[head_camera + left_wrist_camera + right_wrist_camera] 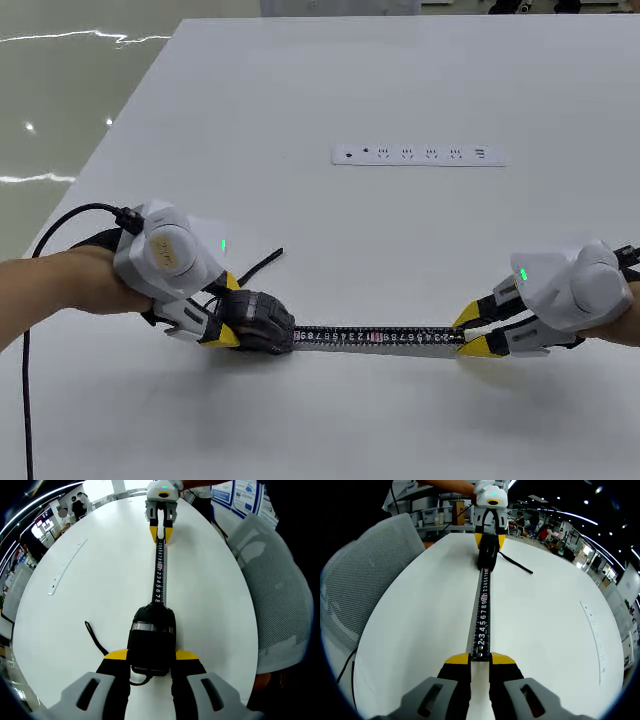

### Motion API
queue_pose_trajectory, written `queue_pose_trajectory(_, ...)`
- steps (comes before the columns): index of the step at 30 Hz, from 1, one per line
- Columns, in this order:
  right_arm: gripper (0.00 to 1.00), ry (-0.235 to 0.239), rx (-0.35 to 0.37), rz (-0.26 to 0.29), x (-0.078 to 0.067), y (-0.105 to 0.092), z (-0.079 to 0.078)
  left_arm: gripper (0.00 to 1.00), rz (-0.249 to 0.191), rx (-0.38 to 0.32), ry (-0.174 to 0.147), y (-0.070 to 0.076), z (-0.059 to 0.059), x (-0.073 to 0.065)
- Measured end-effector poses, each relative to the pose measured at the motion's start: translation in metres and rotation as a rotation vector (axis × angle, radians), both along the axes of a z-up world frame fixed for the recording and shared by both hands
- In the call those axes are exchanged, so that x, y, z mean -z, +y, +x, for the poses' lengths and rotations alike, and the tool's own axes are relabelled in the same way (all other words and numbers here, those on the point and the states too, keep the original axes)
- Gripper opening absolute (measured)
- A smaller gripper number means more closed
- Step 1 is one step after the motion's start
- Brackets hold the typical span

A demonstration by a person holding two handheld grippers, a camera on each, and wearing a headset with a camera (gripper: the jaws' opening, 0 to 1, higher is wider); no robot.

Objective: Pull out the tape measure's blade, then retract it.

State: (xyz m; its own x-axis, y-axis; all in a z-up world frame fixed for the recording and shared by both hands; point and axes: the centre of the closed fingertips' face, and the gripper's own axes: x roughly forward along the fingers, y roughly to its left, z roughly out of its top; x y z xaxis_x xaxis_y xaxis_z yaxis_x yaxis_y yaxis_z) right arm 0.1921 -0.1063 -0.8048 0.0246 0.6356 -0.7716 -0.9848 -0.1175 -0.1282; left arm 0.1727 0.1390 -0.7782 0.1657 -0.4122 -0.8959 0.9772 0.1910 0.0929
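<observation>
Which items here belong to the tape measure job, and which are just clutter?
In use: tape measure, blade, left gripper, right gripper.
Lying about: power strip, mesh chair.

The blade (380,336) has its tip hidden between the right gripper's (468,334) jaws; a black cable (24,400) runs off the head view's bottom edge.

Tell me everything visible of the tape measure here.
The tape measure has a black case, seemingly rubbery, with a silvery band, resting on the white table. The left tongs are shut on the case. Its black blade, with pale numerals, is pulled out straight across to the right tongs, which pinch its end. A black strap trails from the case.
</observation>
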Motion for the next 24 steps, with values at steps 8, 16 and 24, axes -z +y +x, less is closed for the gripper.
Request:
queue_pose_trajectory(8, 0.11, 0.000, 0.000, -0.004, 0.001, -0.005, 0.002, 0.26, 0.001, 0.001, 0.001, 0.000, 0.001, 0.000)
queue_pose_trajectory(16, 0.11, -0.003, -0.002, -0.007, 0.001, -0.008, 0.003, 0.26, 0.003, 0.001, 0.001, 0.000, 0.001, 0.000)
queue_pose_trajectory(24, 0.11, -0.003, 0.001, -0.012, -0.002, -0.012, 0.000, 0.26, 0.005, 0.002, 0.005, 0.002, 0.002, 0.001)
